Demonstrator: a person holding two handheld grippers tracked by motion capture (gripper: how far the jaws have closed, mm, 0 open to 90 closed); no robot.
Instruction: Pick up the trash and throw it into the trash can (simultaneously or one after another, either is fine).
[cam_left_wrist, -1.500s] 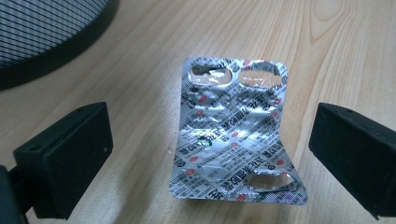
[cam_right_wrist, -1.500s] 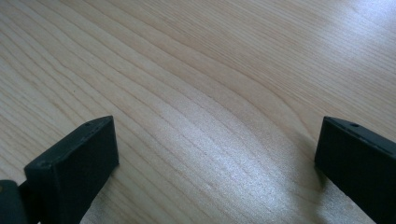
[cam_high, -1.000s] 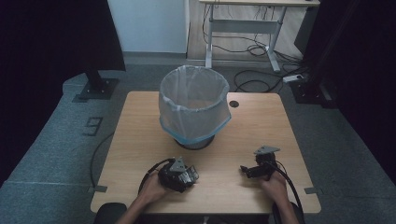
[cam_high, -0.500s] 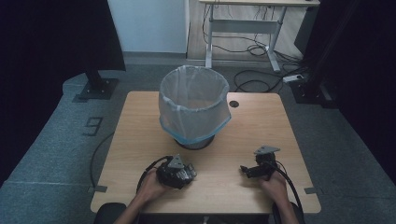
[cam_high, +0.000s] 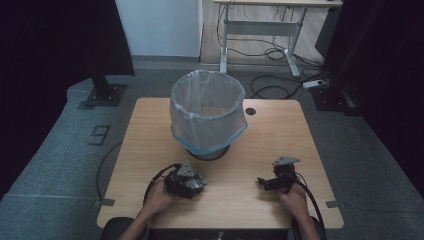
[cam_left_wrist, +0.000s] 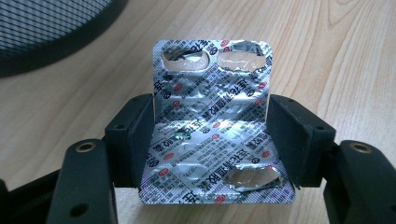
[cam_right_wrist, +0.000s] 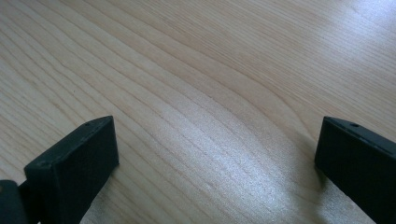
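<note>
Two pairs of tongs are working low over the near edge of the counter (cam_high: 150, 130). The left tongs (cam_left_wrist: 210, 140) are squeezing a silver blister pack (cam_left_wrist: 212, 135) by its two side edges, with the foil sheet standing upright between the jaws and its printed backing facing the camera. Several pockets are already torn open: two along the top row and one near the bottom. In the high view the left tongs (cam_high: 186, 181) are sitting a touch closer to the bin than they were a second ago, so the hand is drifting forward only slightly. The right tongs (cam_right_wrist: 210, 163) are spread wide with bare wood between the jaws, gripping nothing, and in the high view they (cam_high: 274, 181) are staying put at the near right.

Beyond both, the mesh bin (cam_high: 207, 117), lined with a pale bag, is standing at the middle of the counter, its dark base near the left tongs.

Judging by the spent pack and the open bin close by, the pack is probably heading into the bin, though that lift is barely beginning.
</note>
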